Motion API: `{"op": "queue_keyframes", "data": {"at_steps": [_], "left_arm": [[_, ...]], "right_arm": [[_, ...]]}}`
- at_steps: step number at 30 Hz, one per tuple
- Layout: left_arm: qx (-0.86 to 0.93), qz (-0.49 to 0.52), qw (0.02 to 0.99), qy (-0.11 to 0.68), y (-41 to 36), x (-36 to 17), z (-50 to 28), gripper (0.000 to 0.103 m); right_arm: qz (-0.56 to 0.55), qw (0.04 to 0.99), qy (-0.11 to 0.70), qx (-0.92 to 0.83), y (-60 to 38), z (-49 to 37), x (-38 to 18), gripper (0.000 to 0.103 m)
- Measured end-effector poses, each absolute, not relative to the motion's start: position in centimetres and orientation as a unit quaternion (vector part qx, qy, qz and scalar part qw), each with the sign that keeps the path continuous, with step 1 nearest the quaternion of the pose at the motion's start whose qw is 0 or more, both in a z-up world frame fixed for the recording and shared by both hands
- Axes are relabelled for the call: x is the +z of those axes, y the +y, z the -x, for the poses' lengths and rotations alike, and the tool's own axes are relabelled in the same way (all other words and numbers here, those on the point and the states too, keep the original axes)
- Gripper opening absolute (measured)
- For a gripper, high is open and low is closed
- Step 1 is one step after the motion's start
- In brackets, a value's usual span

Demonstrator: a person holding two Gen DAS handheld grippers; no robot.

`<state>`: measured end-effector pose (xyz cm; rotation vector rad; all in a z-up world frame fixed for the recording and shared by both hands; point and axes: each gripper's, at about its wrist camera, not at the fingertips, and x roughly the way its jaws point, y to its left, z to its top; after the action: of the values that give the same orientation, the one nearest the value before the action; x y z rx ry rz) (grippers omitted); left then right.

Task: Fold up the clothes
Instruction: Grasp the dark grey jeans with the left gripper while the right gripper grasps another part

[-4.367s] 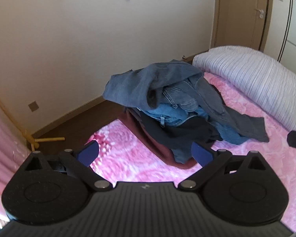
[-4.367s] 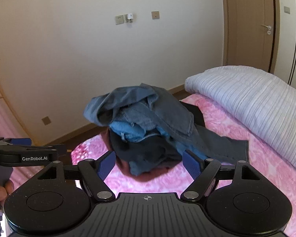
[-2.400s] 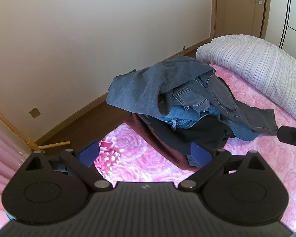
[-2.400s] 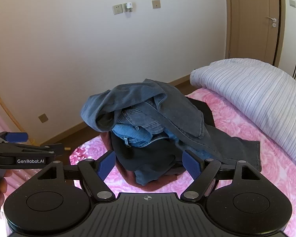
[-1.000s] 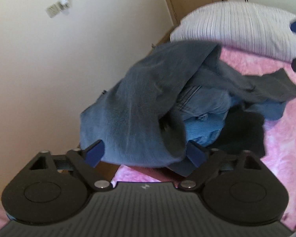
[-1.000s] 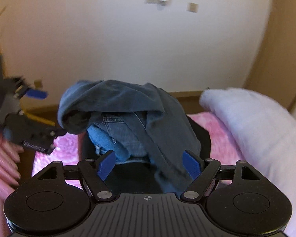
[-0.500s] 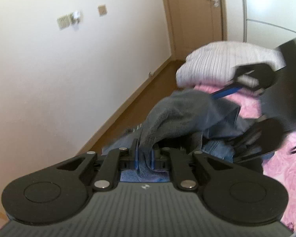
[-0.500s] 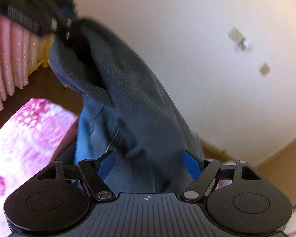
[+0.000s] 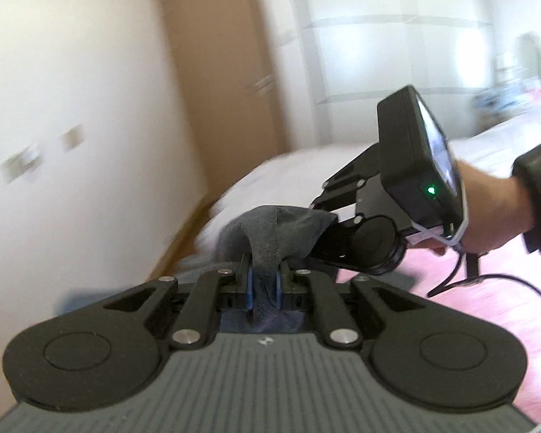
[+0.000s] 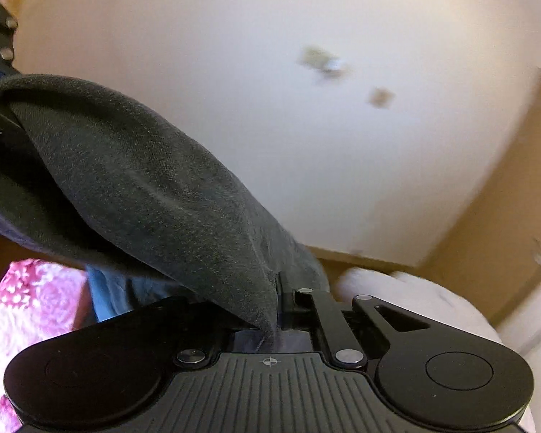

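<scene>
The dark grey garment (image 10: 155, 195) hung in the air between the two grippers, filling the left half of the right wrist view and bunched at the centre of the left wrist view. The left gripper (image 9: 263, 285) had its blue pads clamped on a fold of the cloth. The right gripper (image 10: 276, 310) also pinched an edge of it, jaws drawn together on the fabric.

Judging by that two-point hold, the step in hand was lifting and spreading one piece. The next move would likely call for drawing the grippers apart to find the garment's shape, then laying it flat on the pink bedspread (image 9: 487, 317).

The person's right hand (image 9: 487, 209), at the right of the left wrist view, held its gripper tilted toward the cloth.
</scene>
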<state>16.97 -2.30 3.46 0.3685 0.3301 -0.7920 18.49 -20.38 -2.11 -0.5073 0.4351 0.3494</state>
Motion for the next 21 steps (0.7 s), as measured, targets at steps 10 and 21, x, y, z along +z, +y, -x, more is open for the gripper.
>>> {"op": "queue_keyframes", "data": {"at_steps": [10,21], "left_arm": [[-0.608,-0.188,0.752,0.175,-18.4,1.6,-0.2,0.007],[-0.725,-0.158,0.576,0.345,-35.2,-6.6,18.3,0.022]], "right_arm": [[0.15,0.953,0.249,-0.087,-41.0,6.9,1.7,0.003],[0.093,0.887,0.383,-0.24,-58.9,31.5,-5.2,0.004]]}}
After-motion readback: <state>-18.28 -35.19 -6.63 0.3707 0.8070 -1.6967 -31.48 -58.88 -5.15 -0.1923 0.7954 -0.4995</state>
